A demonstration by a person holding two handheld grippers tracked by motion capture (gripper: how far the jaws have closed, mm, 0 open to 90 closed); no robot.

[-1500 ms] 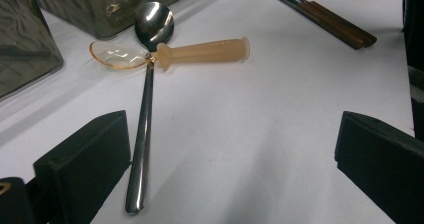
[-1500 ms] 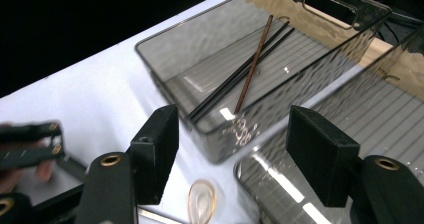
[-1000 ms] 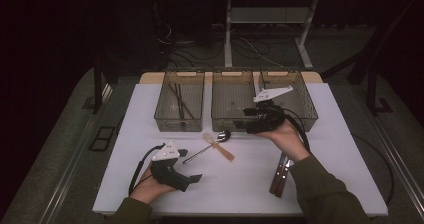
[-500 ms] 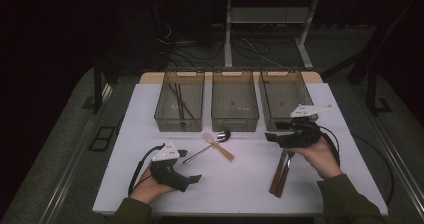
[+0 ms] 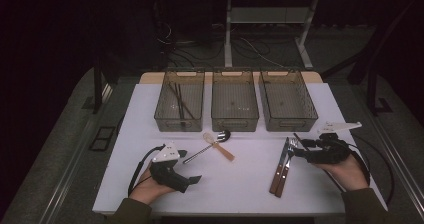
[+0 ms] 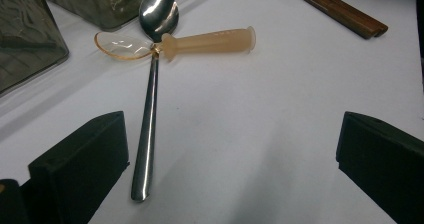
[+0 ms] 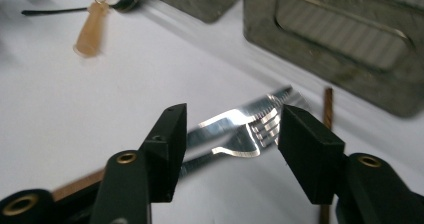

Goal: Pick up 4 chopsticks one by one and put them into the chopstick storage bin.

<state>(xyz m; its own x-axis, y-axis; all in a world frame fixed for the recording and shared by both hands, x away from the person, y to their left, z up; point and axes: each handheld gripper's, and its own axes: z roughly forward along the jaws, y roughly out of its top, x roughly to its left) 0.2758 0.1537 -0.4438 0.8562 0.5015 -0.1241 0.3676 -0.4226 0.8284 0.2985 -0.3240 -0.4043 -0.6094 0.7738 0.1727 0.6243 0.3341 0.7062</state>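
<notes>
A fork (image 7: 250, 134) and a knife (image 7: 235, 115) with wooden handles lie side by side on the white table, right of centre (image 5: 281, 168). My right gripper (image 5: 300, 149) sits low at their metal ends. In the right gripper view (image 7: 232, 134) the fork's tines lie between the jaws, which have just been closing and stand apart from the fork. A steel spoon (image 6: 149, 124) and a clear orange plastic spoon (image 6: 200, 41) cross near the table's middle (image 5: 215, 144). My left gripper (image 5: 192, 179) rests open on the table, with the steel spoon's handle just past its left jaw (image 6: 225, 154).
Three clear bins stand in a row at the back: the left one (image 5: 165, 115) holds dark chopsticks, the middle (image 5: 235, 121) and the right (image 5: 290, 124) look bare. A thin brown stick (image 7: 327, 104) lies by the fork. The table's front edge (image 5: 235, 211) is near both hands.
My right gripper has swung from over the bins to the right and down, ending at the fork and knife. The left gripper and the spoons have stayed put.
</notes>
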